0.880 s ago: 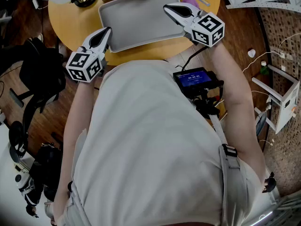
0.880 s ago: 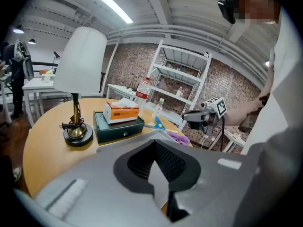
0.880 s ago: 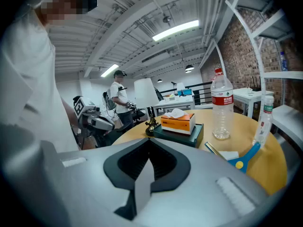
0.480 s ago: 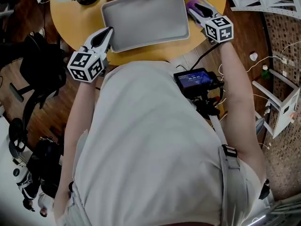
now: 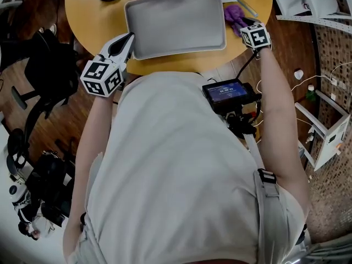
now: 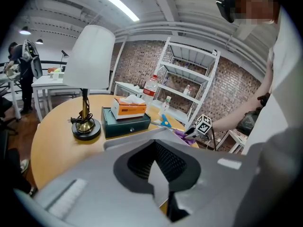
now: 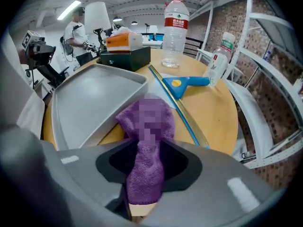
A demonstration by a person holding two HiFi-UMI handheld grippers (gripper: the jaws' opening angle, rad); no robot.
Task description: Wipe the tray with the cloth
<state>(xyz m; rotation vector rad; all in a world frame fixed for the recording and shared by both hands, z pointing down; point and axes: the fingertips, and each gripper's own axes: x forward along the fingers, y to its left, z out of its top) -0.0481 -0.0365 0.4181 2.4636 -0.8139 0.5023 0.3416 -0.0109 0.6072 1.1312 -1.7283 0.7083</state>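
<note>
Round and honey-coloured, the tabletop (image 5: 181,65) carries a grey tray (image 5: 176,23) at its near side, with a lamp (image 6: 87,79), a tissue box (image 6: 130,109) on a dark green case, a water bottle (image 7: 175,30) and a blue squeegee (image 7: 184,84) further back. Brick wall and white shelving close off the room behind.

The purple cloth (image 5: 234,14) lies in a loose heap on the tabletop just beside the tray's right edge, not on the tray. The right tool (image 5: 246,25) points steeply down over it with its jaws spread wide. A fold of the cloth runs up between them, but neither pad presses on it. The left tool (image 5: 126,37) sits at the tray's near-left corner with its jaws apart and the rim showing in the gap; I see no pinch on it.

By its look the cloth is soft, light and limp, so a thin edge would likely slip or trail. The better hold is probably the thick middle of the heap, pinched deep enough that a wad hangs below the jaw tips. The tray looks stiff, smooth and light, and may well skate when rubbed, so its rim at that near corner is the place to steady it.
</note>
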